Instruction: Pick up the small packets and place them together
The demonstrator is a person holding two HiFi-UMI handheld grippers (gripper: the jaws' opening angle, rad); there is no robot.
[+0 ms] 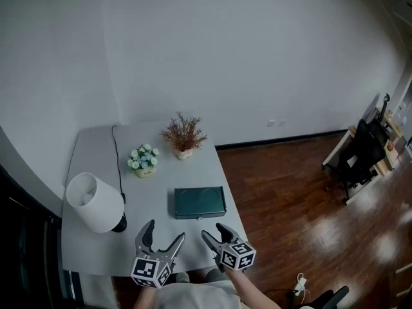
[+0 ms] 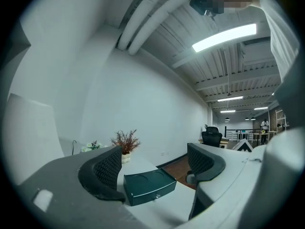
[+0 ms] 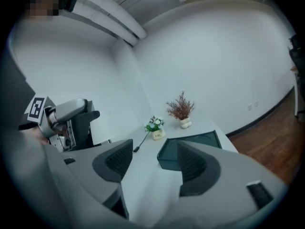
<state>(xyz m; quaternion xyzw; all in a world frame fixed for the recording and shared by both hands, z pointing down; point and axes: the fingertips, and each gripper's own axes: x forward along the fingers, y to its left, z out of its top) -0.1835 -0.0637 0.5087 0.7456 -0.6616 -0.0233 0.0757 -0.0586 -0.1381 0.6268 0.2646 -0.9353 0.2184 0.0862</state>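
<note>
No small packets show in any view. A dark teal box with two round dents in its lid lies in the middle of the grey table. My left gripper hovers over the table's near edge, open and holding nothing. In the left gripper view the box lies just ahead between the spread jaws of the gripper. My right gripper hangs beside it, also open and empty. Past the right gripper, the box sits slightly to the right.
A white lamp stands at the table's left, its black cable running to the far edge. A small pot of pale flowers and a pot of dry reddish twigs stand at the back. To the right is wooden floor.
</note>
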